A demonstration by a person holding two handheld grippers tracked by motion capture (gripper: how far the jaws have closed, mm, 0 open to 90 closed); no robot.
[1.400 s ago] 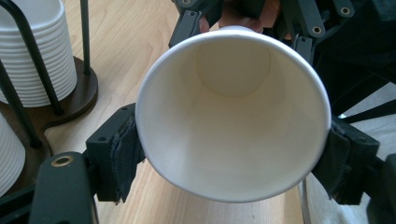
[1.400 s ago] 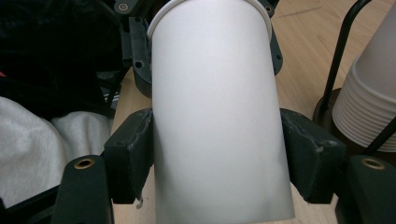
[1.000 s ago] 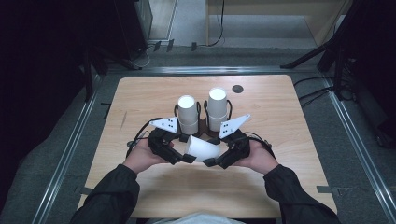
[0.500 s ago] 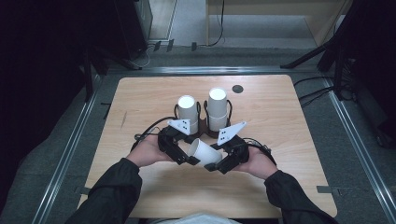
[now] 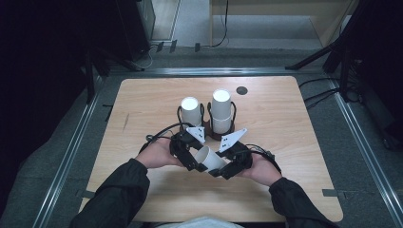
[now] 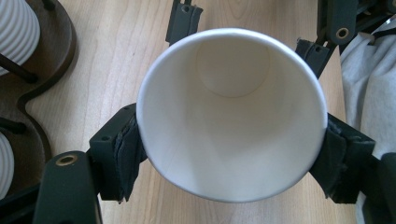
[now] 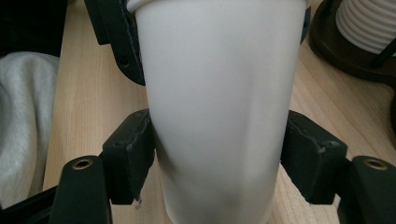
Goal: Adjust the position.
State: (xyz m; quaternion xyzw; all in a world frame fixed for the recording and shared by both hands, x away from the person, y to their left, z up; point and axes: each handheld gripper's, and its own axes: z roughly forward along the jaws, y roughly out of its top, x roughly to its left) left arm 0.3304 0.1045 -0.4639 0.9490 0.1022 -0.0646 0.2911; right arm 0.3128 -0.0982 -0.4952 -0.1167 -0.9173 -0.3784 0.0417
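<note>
A white paper cup (image 5: pixel 209 159) lies on its side above the counter (image 5: pixel 142 104), near the person's edge, held between the two grippers. In the left gripper view its open mouth (image 6: pixel 232 114) faces the camera, and the jaws of the left gripper (image 6: pixel 232 154) pinch it just behind the rim, their pads pressed against its wall on both sides. In the right gripper view the cup's body (image 7: pixel 217 107) runs away from the camera, narrow end nearest. The jaws of the right gripper (image 7: pixel 218 156) have just been closing with the cup between them; the left pad touches the wall, and the wall bulges slightly there, so they pinch it too. In the high view the left gripper (image 5: pixel 187 152) and right gripper (image 5: pixel 233 164) meet at the cup, a hand behind each. Just beyond them stands a dark wooden holder (image 5: pixel 209 130) carrying two stacks of ribbed white cups (image 5: pixel 191 110), upside down. Farther off, a small dark disc (image 5: pixel 242 90) lies on the counter.
</note>
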